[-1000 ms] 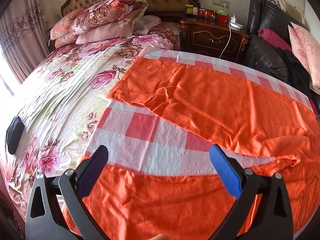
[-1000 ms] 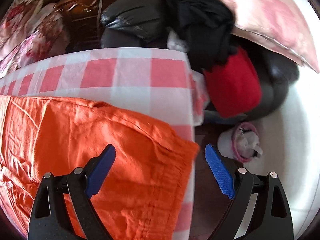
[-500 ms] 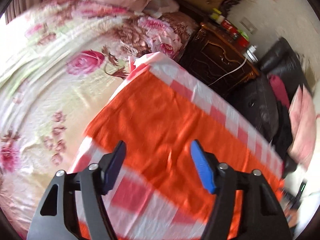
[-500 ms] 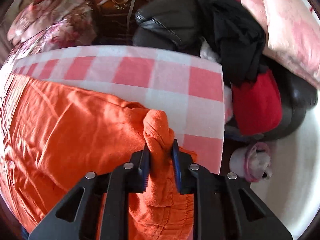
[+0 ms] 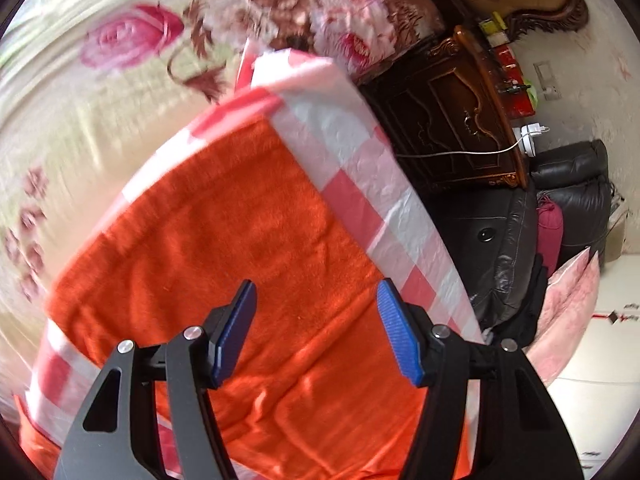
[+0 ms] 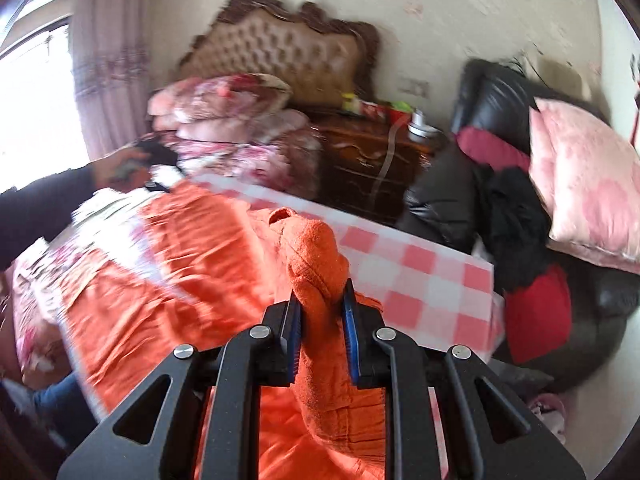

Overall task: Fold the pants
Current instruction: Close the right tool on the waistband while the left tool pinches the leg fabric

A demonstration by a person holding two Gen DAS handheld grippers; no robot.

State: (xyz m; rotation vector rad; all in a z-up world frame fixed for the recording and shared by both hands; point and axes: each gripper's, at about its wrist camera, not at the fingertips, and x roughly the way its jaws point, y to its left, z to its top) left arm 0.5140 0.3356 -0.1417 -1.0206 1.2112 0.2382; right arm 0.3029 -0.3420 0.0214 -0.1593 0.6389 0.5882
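The right tool (image 6: 320,332) clamps a bunched fold of the orange pants (image 6: 168,280), lifted above the checked cloth (image 6: 420,280) on the bed. The left tool (image 5: 316,332), jaws closing with nothing pinched, hovers over the pants' flat far end.

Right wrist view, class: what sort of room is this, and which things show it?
Most likely a bedroom: a tufted headboard against the wall, stacked floral bedding before it, and a dark wooden nightstand beside the bed.
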